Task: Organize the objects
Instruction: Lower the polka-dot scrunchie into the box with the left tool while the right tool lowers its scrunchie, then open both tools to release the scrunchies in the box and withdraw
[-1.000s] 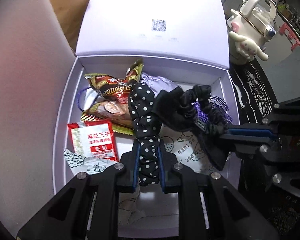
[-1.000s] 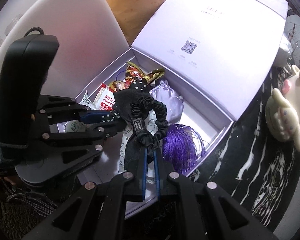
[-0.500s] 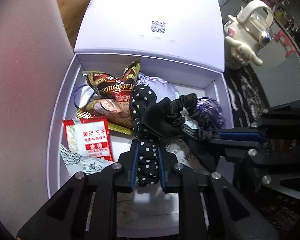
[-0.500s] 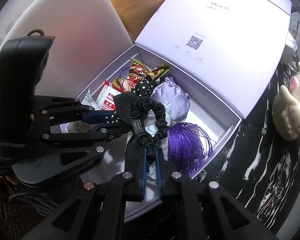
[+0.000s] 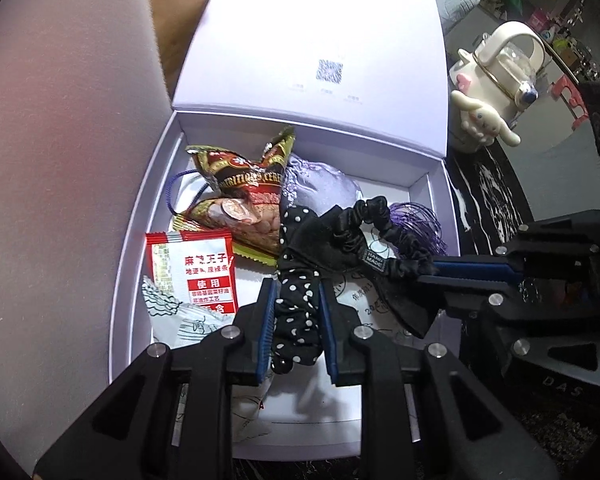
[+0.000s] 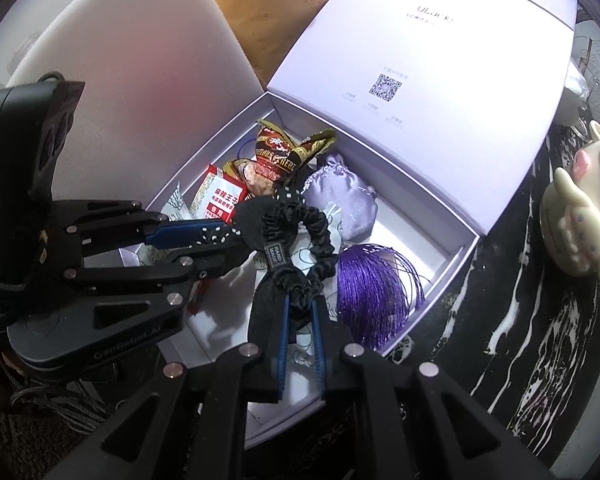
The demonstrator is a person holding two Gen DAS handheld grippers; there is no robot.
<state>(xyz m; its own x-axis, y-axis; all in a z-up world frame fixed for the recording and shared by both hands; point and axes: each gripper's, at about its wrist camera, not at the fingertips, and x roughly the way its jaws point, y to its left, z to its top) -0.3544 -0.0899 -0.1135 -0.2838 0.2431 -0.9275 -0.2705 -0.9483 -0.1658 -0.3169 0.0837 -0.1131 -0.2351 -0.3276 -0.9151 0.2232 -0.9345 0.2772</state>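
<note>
A black hair tie (image 5: 340, 240) with a bow is held over the open pale purple box (image 5: 140, 216) in the middle of both views. The tie has a shiny ruffled black ring and a long tail with white dots (image 5: 298, 300).

In the left wrist view, the dotted tail is pinched between the two blue pads of the left gripper (image 5: 297, 312) at the bottom middle of the frame. In the right wrist view, the ruffled ring (image 6: 300, 240) is pinched by the right gripper (image 6: 300, 332) at the bottom middle, and the black bow cloth hangs down just left of its fingers. The left gripper (image 6: 204, 236) is seen there at the middle left, reaching in sideways.

Inside the box, other things are seen. A red and white packet (image 5: 192, 272) lies at the lower left of the box. A brown and gold snack bag (image 5: 244, 188) lies above it, near the back wall. A small pale purple pouch (image 6: 340, 196) lies near the middle. A purple tassel (image 6: 372, 292) lies at the right end of the box, just beside the ruffled ring.

The box lid (image 6: 420, 60) is stood open at the top of the frame. A cream toy kettle (image 5: 500, 80) with long ears is seen at the upper right, outside the box, on a black and white table top (image 6: 520, 320).
</note>
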